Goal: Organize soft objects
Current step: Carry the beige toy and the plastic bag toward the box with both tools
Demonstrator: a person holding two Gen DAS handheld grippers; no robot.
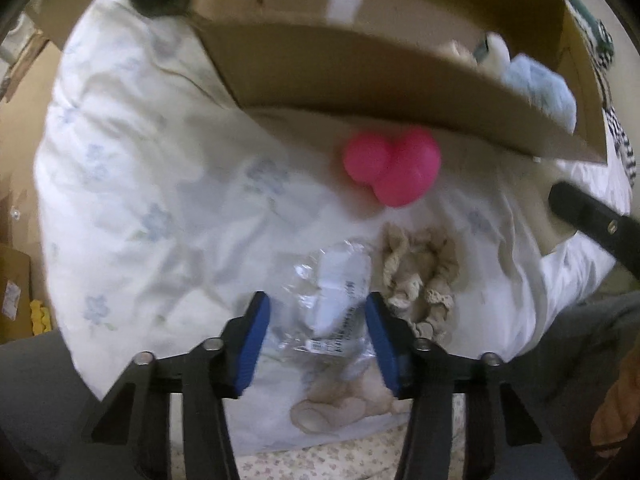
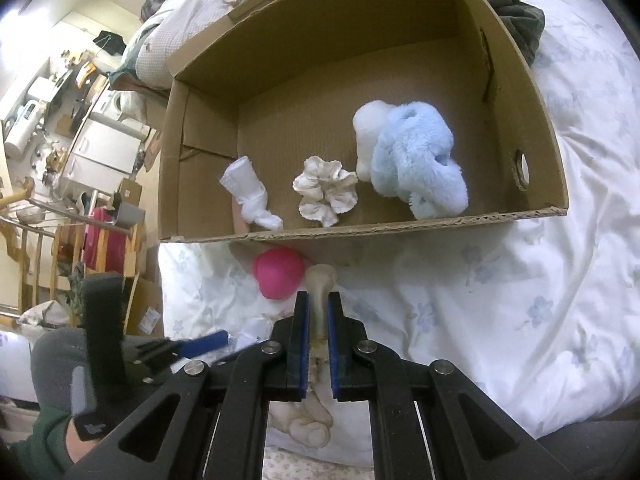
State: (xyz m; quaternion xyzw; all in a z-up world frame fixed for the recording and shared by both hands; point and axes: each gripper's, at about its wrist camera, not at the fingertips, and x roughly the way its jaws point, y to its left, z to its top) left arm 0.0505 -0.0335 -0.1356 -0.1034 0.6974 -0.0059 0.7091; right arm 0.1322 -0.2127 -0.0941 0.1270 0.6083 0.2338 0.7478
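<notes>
My right tongs (image 2: pixel 318 312) clench a beige soft toy (image 2: pixel 320 280); my left tongs (image 1: pixel 316 320) straddle a clear packet (image 1: pixel 332 296) (pads not pressing) near the cardboard box (image 2: pixel 360 230).

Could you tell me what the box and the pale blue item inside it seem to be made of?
Box: brown corrugated cardboard, matt; the fluting shows along its cut front edge. Pale blue item: probably synthetic plush, long fluffy pile with a fuzzy outline.

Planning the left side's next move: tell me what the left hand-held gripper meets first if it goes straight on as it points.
Most likely the clear plastic packet lying between the left hand-held gripper pads on the floral duvet; contact is unclear through blur.
</notes>
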